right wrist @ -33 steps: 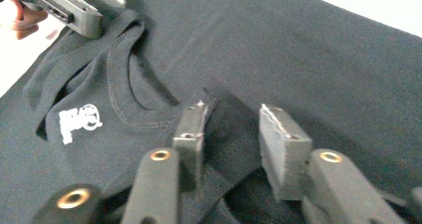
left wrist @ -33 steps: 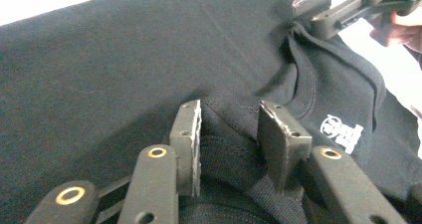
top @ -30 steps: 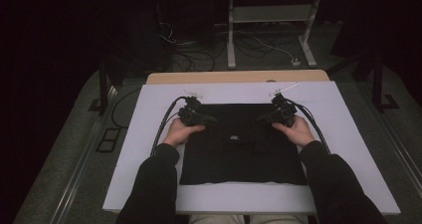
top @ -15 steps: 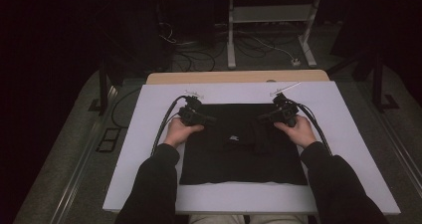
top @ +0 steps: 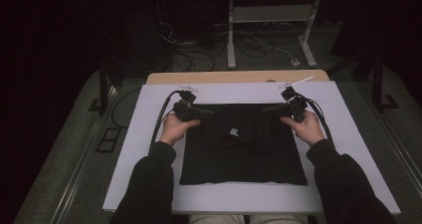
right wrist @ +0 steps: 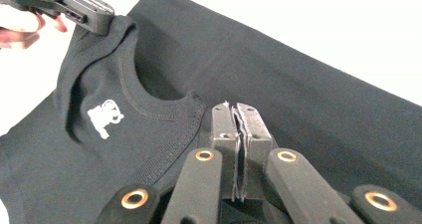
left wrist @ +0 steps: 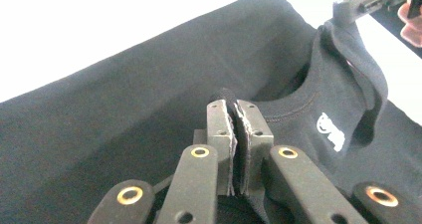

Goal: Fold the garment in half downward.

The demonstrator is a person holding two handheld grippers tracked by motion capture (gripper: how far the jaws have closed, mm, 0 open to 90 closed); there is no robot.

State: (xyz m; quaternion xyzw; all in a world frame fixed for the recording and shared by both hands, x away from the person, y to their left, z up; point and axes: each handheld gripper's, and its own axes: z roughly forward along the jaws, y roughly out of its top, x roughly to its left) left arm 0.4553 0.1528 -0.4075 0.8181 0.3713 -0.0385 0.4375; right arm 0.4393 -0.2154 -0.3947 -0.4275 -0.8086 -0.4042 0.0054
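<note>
On the white sheet (top: 149, 149) that covers the worktop (top: 239, 77), a black garment (top: 244, 154) lies spread out flat, its lower hem toward the person and its neckline at the far edge. A small white logo (top: 234, 132) sits on the cloth just below the neckline, and everything else here is placed from that mark. The left gripper (top: 199, 113) is up and to the left of the logo, at the garment's far left corner beside the collar; its jaws are pressed together on a fold of the black fabric, having just been closing onto it. In the left gripper view the cloth bunches up between the two pads (left wrist: 225, 134), and the logo (left wrist: 331, 132) lies to the right of them on the raised collar part. The right gripper (top: 274, 110) is up and to the right of the logo, at the far right corner, and its jaws likewise have just been closing and now pinch the fabric. In the right gripper view the ribbed neck band curves from the logo (right wrist: 105, 117) toward the clamped pads (right wrist: 226, 134), and the left gripper (right wrist: 104, 22) grips the cloth beyond the logo. Both hands (top: 174, 129) hold their grippers at the garment's far corners, forearms in dark sleeves (top: 149, 184).
</note>
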